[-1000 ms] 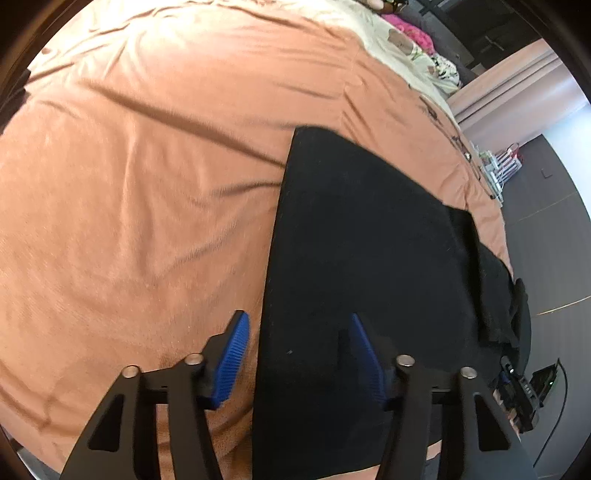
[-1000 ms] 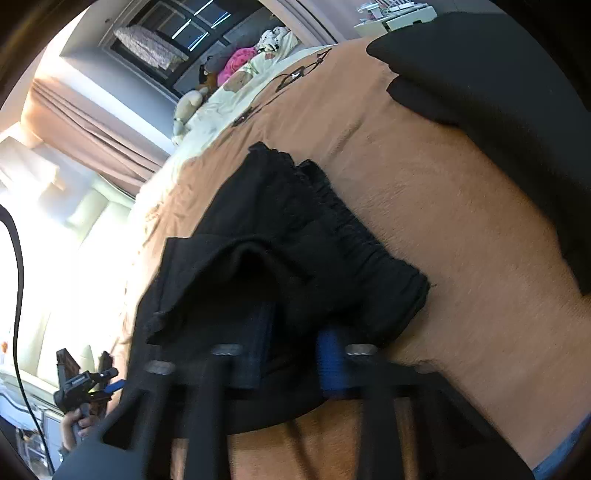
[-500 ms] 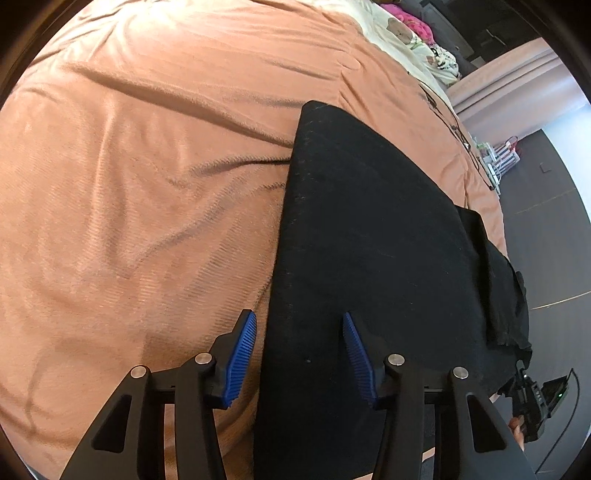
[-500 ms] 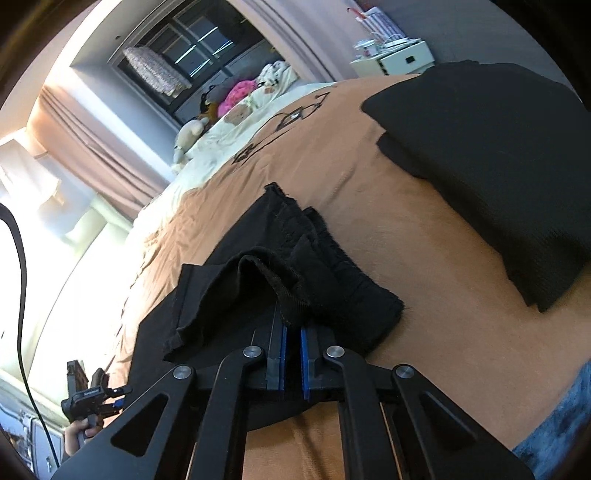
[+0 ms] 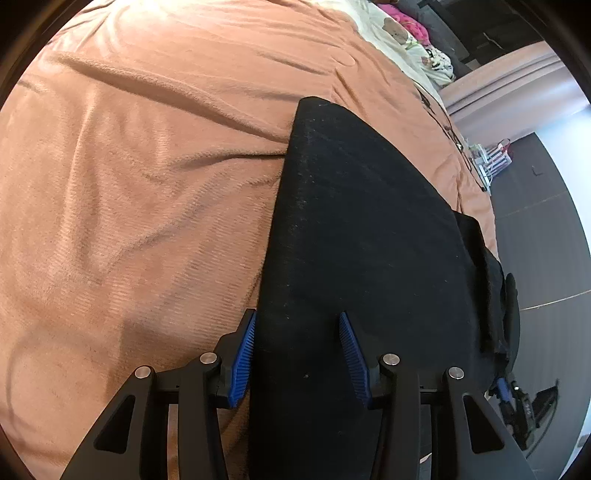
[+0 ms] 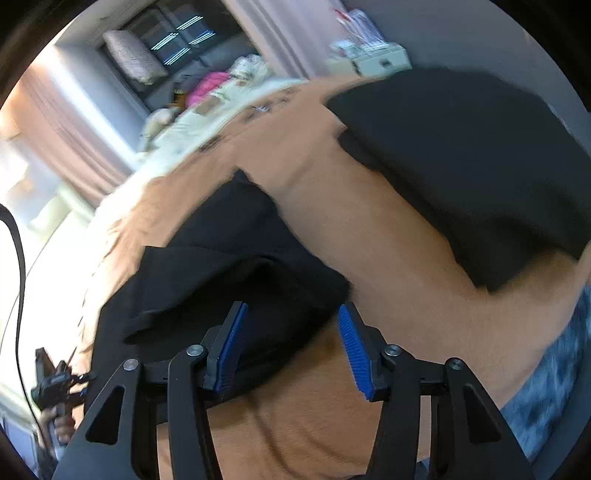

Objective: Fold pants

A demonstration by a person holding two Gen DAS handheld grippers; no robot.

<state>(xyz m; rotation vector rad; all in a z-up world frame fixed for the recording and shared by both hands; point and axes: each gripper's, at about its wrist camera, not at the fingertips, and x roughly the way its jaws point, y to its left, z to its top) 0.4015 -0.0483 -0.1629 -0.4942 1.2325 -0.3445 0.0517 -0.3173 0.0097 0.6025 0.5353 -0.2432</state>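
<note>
Both tongs released, L (image 5: 297, 356) & R (image 6: 290, 349); pants (image 5: 362, 258) waist end bunched, risks lumpy fold unless flattened.

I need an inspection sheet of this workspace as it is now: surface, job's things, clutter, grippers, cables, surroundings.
Surface: bed with orange-brown blanket, wrinkled.
Job's things: black pants lying on the blanket; one end bunched in the right wrist view.
Clutter: second dark folded garment lying apart from the pants; soft toys on the cream bedding at the far end.
Grippers: left gripper open over the pants' edge; right gripper open above the bunched end, holding nothing.
Cables: black cable at the frame's left edge.
Surroundings: curtains, window, white cabinet, dark floor. Right view blurred.
</note>
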